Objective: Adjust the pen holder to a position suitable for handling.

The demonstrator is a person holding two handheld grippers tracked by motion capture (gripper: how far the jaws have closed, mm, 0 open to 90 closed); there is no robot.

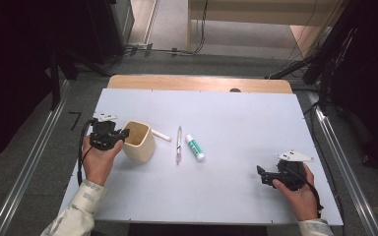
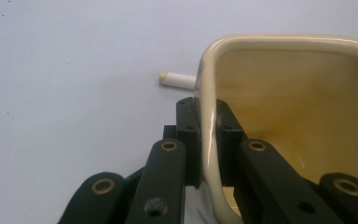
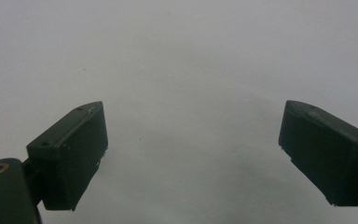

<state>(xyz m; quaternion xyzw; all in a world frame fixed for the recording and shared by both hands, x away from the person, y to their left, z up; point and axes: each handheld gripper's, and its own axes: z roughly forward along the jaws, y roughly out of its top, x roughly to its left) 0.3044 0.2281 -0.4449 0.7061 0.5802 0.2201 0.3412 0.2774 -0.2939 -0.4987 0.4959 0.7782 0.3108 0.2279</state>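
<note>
Near the left edge of the tabletop (image 1: 236, 110), the left gripper (image 1: 109, 135) has its jaws pinched on the near wall of the cream cup (image 1: 139, 141), one jaw inside and one outside. A white stick (image 1: 161, 135) lies just beyond the cup, with a pen (image 1: 178, 145) and a green-and-white tube (image 1: 195, 147) toward the middle. The right gripper (image 1: 268, 175) rests near the front right corner, jaws spread wide and empty

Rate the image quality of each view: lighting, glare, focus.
High view: table evenly lit, surroundings dark, small items soft. Left gripper view: sharp, a glare streak runs down the cream cup rim pinched by the left gripper. Right gripper view: dim and greyish, the right gripper open with soft shadow between its jaws.
</note>
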